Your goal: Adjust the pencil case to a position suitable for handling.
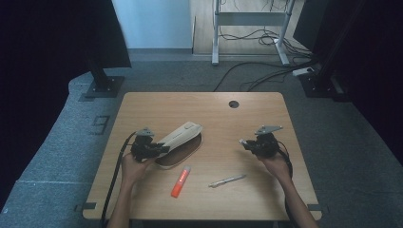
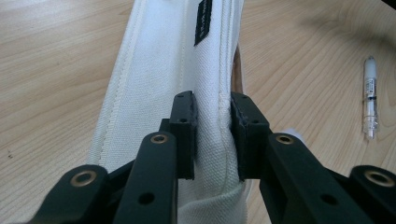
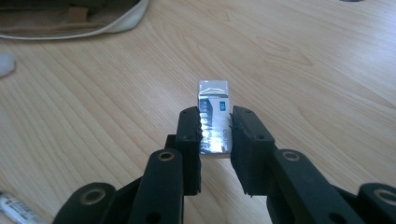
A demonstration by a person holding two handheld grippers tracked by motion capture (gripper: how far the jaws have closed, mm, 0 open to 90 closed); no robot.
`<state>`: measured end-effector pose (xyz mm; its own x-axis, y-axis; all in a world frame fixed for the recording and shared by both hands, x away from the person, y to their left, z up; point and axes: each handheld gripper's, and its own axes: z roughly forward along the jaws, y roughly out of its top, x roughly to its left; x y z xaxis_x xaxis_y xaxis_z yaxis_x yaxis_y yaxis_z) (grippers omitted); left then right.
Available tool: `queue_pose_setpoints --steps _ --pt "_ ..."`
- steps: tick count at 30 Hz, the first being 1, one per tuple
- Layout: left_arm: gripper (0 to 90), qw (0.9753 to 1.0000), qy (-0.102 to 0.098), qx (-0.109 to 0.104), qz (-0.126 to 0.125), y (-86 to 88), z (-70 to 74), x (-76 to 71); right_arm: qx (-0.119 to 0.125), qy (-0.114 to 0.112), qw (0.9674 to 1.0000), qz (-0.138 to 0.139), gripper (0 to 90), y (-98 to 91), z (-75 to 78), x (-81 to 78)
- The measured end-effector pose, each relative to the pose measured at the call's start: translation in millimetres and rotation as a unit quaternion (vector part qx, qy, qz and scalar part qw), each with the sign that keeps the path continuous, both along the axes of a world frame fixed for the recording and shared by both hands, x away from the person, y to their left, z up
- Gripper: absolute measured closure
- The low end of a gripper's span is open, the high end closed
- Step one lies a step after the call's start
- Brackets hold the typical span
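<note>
On the wooden table (image 1: 266, 114) I see an orange marker (image 1: 180, 182) lying near the front edge; just to its right is a thin pen (image 1: 227, 180), well apart from it; a round hole (image 1: 233, 104) sits near the far edge; behind the table, cables (image 1: 266, 71) lie on the grey floor (image 1: 62, 137), maybe from a metal frame (image 1: 249, 19).

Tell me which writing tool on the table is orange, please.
The highlighter marker, lying near the white pencil case. It is short, thick and orange; the pen to its right is thin and pale.

Woven cloth pouch (image 2: 159, 60), matt wood-grain table (image 2: 51, 70), glossy-wrapped eraser (image 3: 215, 116).
</note>
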<state>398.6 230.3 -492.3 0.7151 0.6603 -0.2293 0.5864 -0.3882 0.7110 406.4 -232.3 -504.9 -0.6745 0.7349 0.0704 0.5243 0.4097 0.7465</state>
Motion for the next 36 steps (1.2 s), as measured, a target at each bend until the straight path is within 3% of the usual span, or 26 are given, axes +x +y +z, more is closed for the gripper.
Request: queue_pose_setpoints --steps 36 --pt "73.5 1.0000 -0.004 0.004 0.000 0.1 1.4 -1.4 0.001 0.004 0.9985 0.054 71.8 69.6 -1.0 18.1"
